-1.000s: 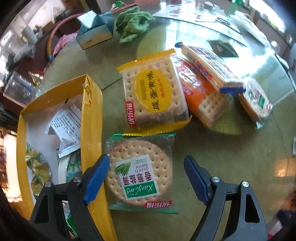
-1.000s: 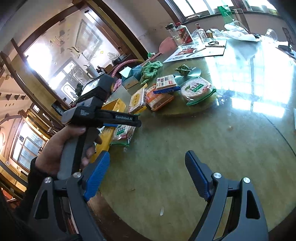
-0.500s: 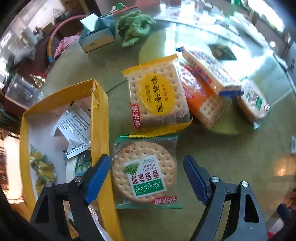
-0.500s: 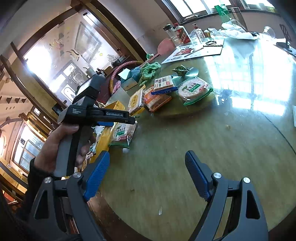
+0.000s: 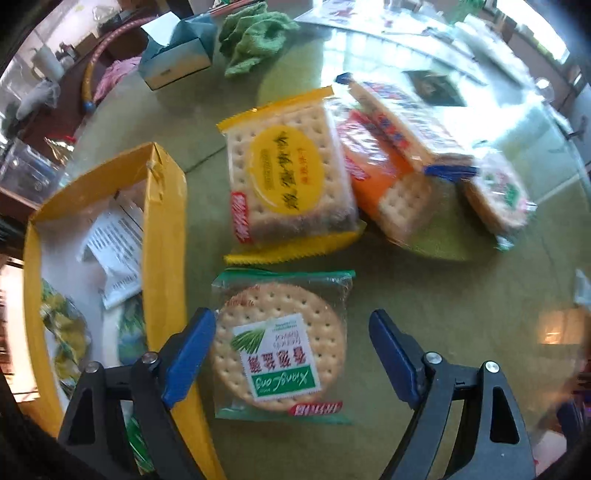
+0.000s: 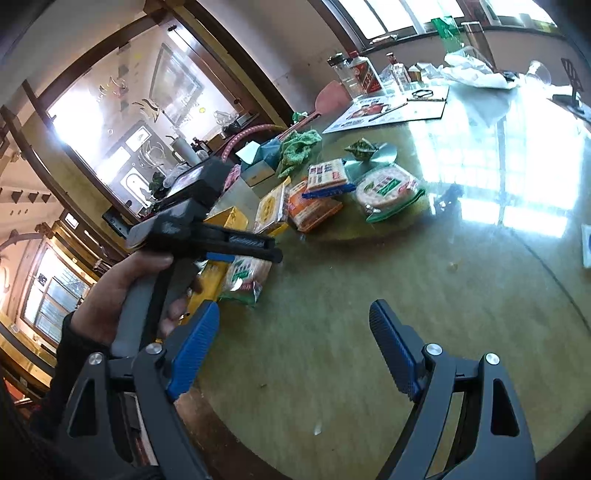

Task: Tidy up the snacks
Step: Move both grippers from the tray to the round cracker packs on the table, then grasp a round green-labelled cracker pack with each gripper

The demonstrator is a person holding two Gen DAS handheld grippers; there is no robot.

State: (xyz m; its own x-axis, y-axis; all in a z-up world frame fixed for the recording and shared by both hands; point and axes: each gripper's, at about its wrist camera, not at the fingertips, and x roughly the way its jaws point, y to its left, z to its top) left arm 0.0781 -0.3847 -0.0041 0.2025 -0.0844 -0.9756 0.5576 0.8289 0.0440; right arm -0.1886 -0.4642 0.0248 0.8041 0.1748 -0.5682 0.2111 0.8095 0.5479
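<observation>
A round cracker pack with a green label lies flat on the glass table, between the fingers of my open left gripper; I cannot tell whether the left pad touches its edge. Left of it stands an open yellow box holding papers and packets. Beyond lie a yellow square cracker pack, an orange pack, a blue-edged pack and another green round pack. My right gripper hangs open over bare table, apart from the snacks. A hand holds the left gripper above the round pack.
A tissue box and a green cloth sit at the back of the table. Bottles, papers and a white bag crowd the far side. Open table surface lies in front of my right gripper.
My left gripper has slid right and forward, so the round green pack now sits between its fingers instead of by the left one. The right gripper has barely moved.
</observation>
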